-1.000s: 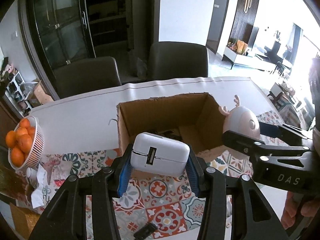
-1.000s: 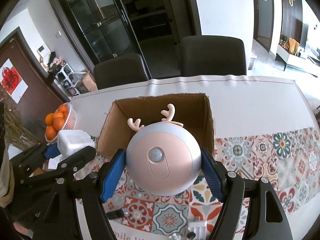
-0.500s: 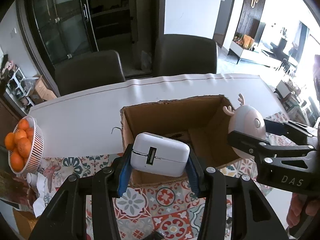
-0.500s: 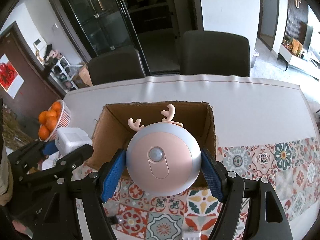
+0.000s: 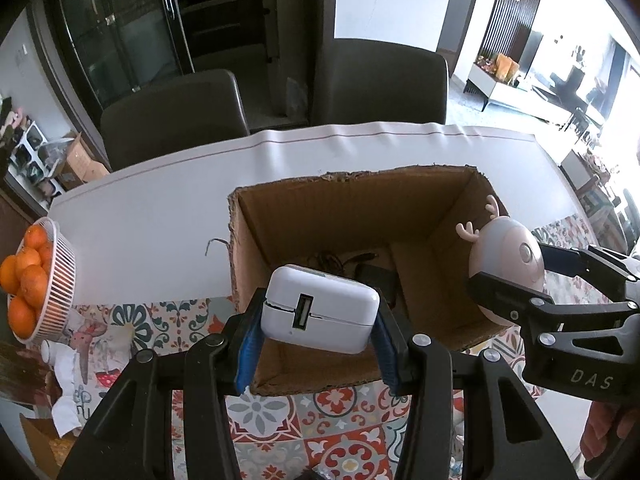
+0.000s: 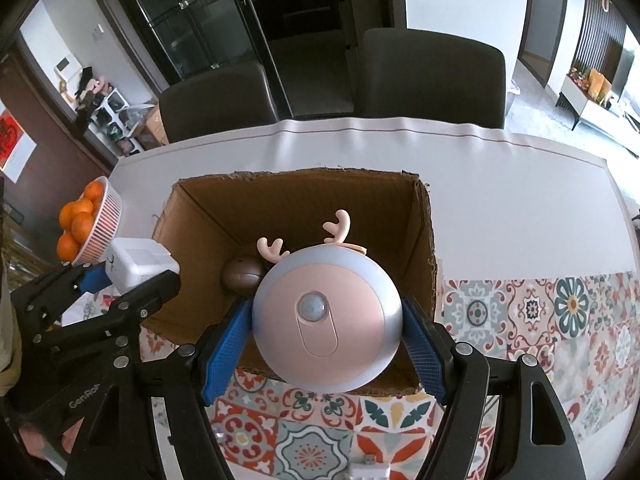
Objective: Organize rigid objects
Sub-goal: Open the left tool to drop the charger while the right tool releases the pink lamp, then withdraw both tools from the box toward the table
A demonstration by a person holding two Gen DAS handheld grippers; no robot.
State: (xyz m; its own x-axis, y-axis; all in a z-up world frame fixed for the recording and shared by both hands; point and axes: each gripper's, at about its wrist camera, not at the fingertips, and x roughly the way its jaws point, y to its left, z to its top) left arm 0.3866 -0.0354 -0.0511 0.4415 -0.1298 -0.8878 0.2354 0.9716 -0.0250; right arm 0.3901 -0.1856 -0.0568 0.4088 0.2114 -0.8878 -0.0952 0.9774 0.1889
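Observation:
My left gripper (image 5: pixel 316 320) is shut on a white USB charger (image 5: pixel 320 308) and holds it above the near left part of an open cardboard box (image 5: pixel 360 196). My right gripper (image 6: pixel 326 340) is shut on a round pink deer-shaped night light (image 6: pixel 326 320) with antlers, above the box's (image 6: pixel 424 240) near edge. The charger also shows in the right wrist view (image 6: pixel 138 262), and the night light in the left wrist view (image 5: pixel 506 256). Dark items (image 5: pixel 376 272) and a brown ball (image 6: pixel 242 274) lie inside the box.
A white basket of oranges (image 5: pixel 44 280) stands at the table's left edge. A patterned tile cloth (image 6: pixel 540 312) covers the near side, a white cloth (image 5: pixel 160 216) the far side. Two dark chairs (image 6: pixel 432 76) stand behind the table. Small items (image 6: pixel 368 470) lie near the front.
Both grippers have moved forward and higher over the box with their objects held. The box interior now shows more fully.

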